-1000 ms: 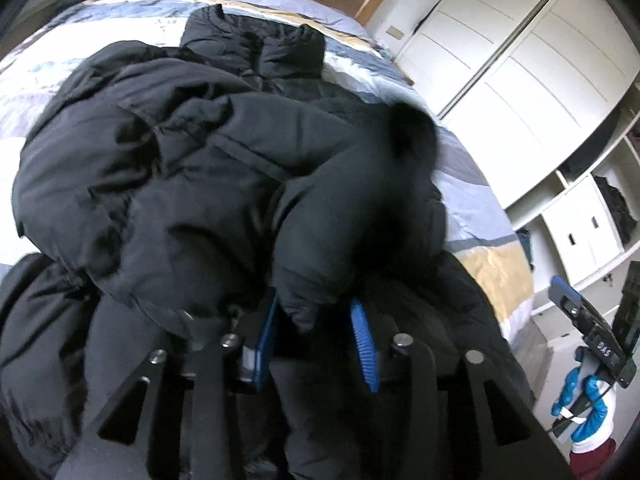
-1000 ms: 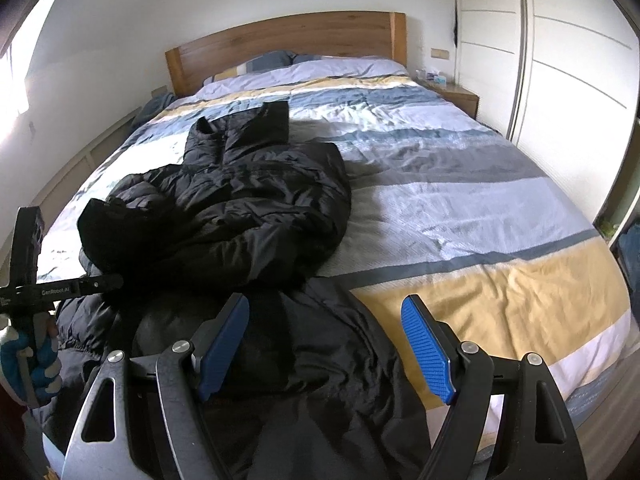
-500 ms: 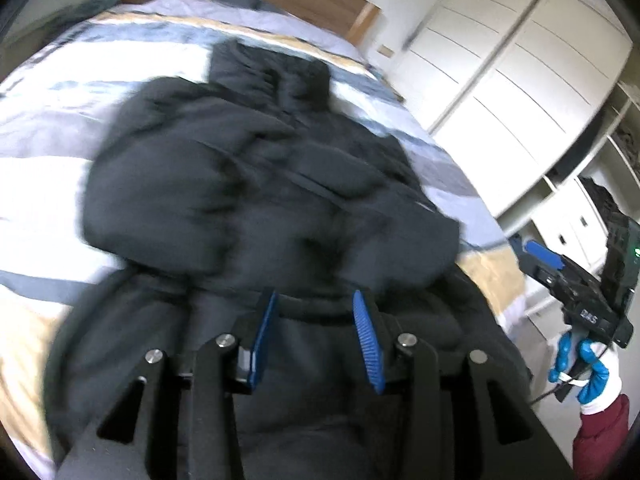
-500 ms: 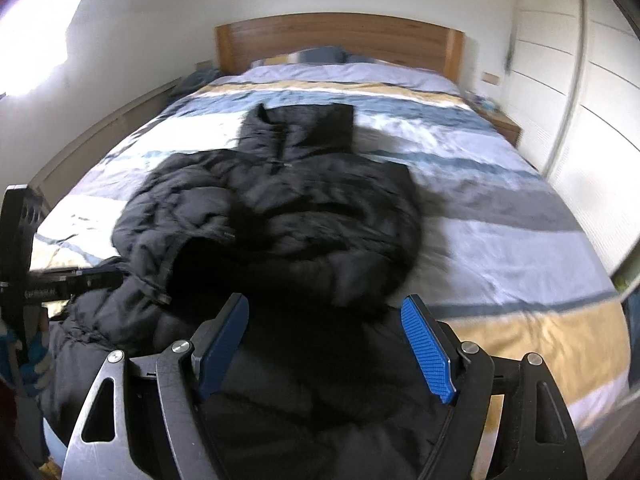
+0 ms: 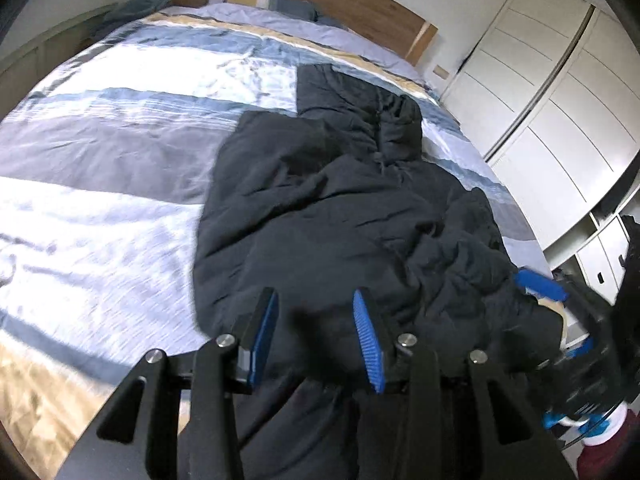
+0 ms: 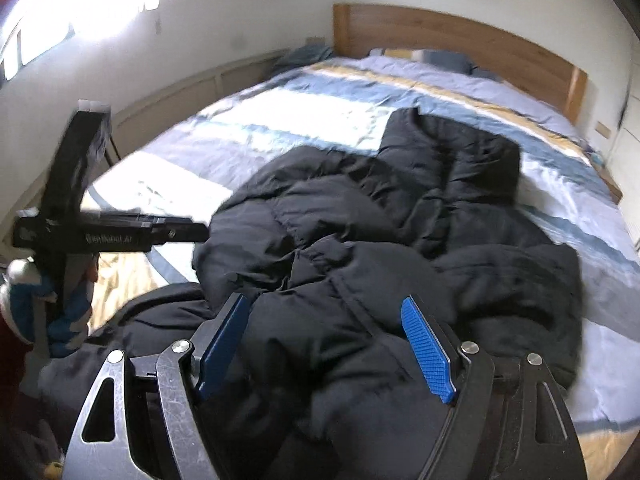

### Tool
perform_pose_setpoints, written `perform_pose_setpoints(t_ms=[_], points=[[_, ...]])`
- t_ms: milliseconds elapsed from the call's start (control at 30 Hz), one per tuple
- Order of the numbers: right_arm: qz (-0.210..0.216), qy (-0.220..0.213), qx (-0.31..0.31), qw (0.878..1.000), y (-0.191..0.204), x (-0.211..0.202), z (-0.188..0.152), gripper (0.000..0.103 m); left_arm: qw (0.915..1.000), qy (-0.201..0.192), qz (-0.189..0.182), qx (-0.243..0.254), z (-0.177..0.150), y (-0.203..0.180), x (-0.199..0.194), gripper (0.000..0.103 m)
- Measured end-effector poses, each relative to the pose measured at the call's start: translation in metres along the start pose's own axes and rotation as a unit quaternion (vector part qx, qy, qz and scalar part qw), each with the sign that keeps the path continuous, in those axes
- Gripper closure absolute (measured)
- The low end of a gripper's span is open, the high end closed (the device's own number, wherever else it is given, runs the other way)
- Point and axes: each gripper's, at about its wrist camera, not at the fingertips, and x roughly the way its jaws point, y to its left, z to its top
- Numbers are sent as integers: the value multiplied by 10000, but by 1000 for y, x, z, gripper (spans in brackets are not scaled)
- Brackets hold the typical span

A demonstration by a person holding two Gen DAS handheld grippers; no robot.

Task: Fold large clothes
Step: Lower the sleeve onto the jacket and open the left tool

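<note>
A black puffer jacket (image 5: 340,208) lies crumpled on the striped bed (image 5: 100,160), collar toward the headboard. My left gripper (image 5: 314,300) sits at the jacket's near left edge with dark fabric between its blue pads, shut on it. From the right wrist view the jacket (image 6: 400,240) fills the middle, and the left gripper (image 6: 200,232) comes in from the left with its tip at the folded edge. My right gripper (image 6: 324,304) hovers wide open over the jacket's near part, pads pressing on nothing. One of its blue pads (image 5: 540,285) shows at the jacket's right side.
A wooden headboard (image 6: 460,40) and pillows stand at the far end. White wardrobe doors (image 5: 560,100) and an open shelf unit (image 5: 600,248) line the right side. A low ledge (image 6: 180,88) runs along the left wall. Gloved hands (image 6: 24,300) hold both grippers.
The left gripper has swung the lifted sleeve down and over to the left, so the jacket lies flatter. The right gripper has swept left and now hangs over the jacket, still open.
</note>
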Motion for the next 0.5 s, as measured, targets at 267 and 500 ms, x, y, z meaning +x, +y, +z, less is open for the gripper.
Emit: perform_pose_setpoints(t_ms=[267,500], points=[[-275,520,-77,9982,-43,48,-41,26,9987,475,170,54,-21,2,62,66],[-120,529,800,9953,-106,32,-82,18,9980,498,397,-28,-31,16,33,65]])
